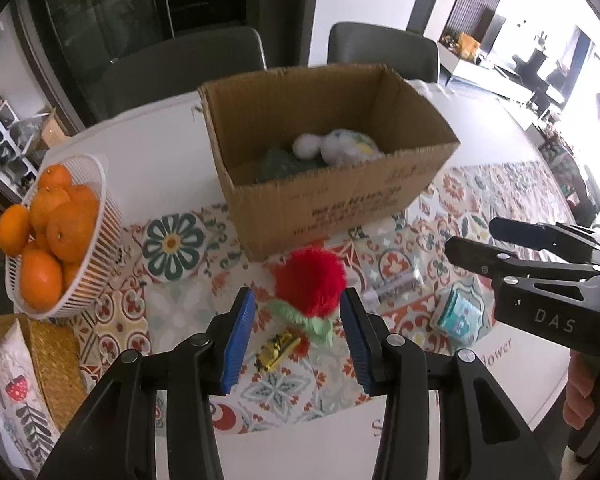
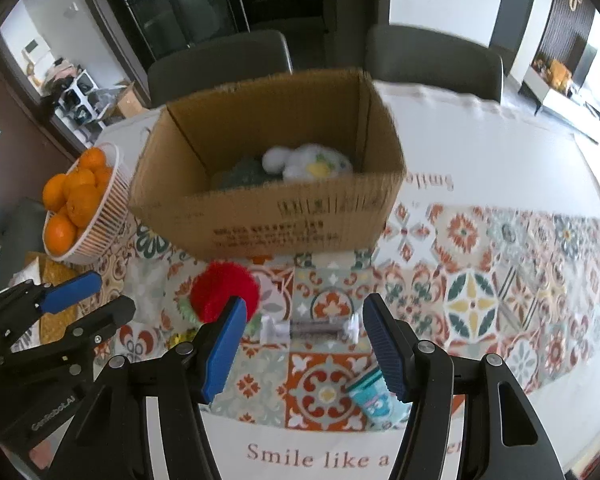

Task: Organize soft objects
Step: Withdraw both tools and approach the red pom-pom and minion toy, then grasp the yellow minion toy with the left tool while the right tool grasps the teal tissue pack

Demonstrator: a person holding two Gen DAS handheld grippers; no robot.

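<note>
A red fluffy plush point(image 1: 310, 282) with green leaves lies on the patterned table runner in front of an open cardboard box point(image 1: 340, 208). My left gripper point(image 1: 297, 300) hangs open over it, the plush just past its blue pads point(image 1: 240, 336) and untouched. Below the plush, a small yellow toy car point(image 1: 278, 350) sits between the fingers. Inside the box lie a white plush point(image 1: 340, 146) and a dark green soft thing point(image 1: 284, 164). My right gripper point(image 2: 305, 308) is open above a clear packet point(image 2: 308, 328), holding nothing. The red plush point(image 2: 220, 288) sits by its left finger.
A white basket point(image 1: 96, 248) of oranges stands left of the box. A teal packet point(image 2: 374, 398) lies near the right gripper's right finger. A woven mat point(image 1: 56, 356) and a printed cloth lie at the near left. Two grey chairs stand behind the table.
</note>
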